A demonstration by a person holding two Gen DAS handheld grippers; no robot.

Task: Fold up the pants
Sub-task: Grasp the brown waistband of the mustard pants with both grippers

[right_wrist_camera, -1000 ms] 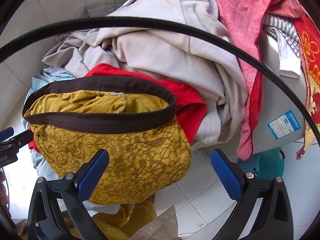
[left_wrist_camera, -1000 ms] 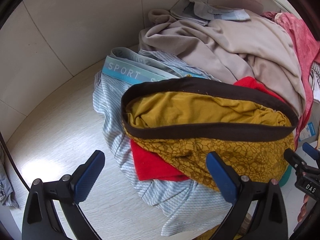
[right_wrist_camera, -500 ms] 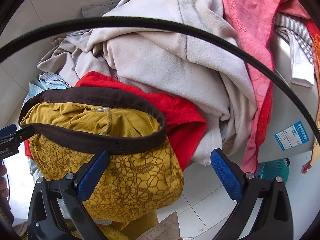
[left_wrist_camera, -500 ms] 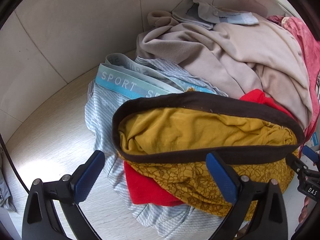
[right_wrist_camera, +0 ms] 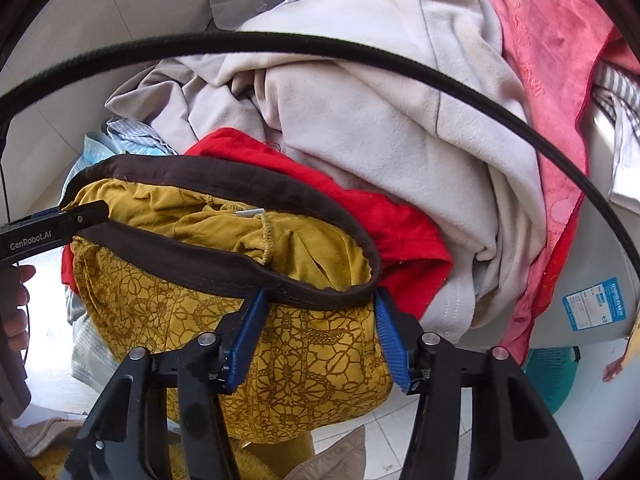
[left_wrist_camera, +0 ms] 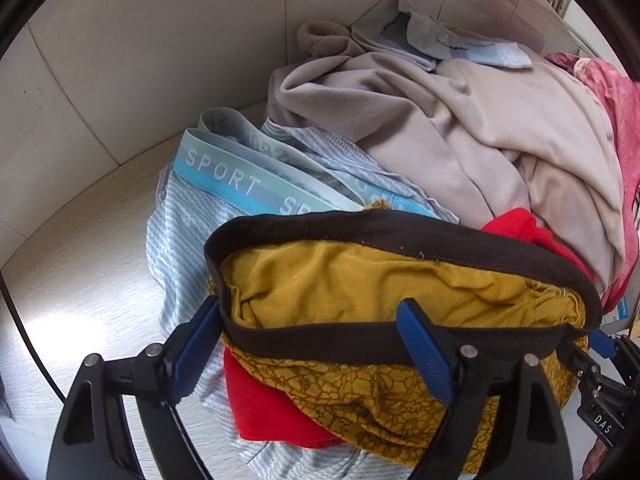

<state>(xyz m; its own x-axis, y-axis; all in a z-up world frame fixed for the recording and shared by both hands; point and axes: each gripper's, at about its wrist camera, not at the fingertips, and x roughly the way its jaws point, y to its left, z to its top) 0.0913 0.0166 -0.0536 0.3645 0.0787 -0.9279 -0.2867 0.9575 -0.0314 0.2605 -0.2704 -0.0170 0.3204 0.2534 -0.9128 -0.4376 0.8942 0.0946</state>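
- Mustard pants (left_wrist_camera: 380, 280) with a dark brown waistband (left_wrist_camera: 360, 340), lying atop a heap of laundry on a pale table (left_wrist_camera: 80, 280), waist opening gaping toward both cameras.
- Left gripper (left_wrist_camera: 308, 344) closing, blue pads either side of the waistband's left end; fabric between the jaws, firm contact not yet evident.
- Right gripper (right_wrist_camera: 316, 328) closing at the waistband's right end, pads (right_wrist_camera: 248, 336) narrowed around the brown hem and patterned cloth; pressing or just short of it, cannot tell.
- Beneath the pants: red garment (right_wrist_camera: 400, 232), striped light-blue shorts (left_wrist_camera: 188, 232) marked "SPORT" on the elastic.
- Behind: beige fleece (right_wrist_camera: 380, 120), pink towel (right_wrist_camera: 560, 80).
- Black cable (right_wrist_camera: 320, 52) arcing across the right wrist view.
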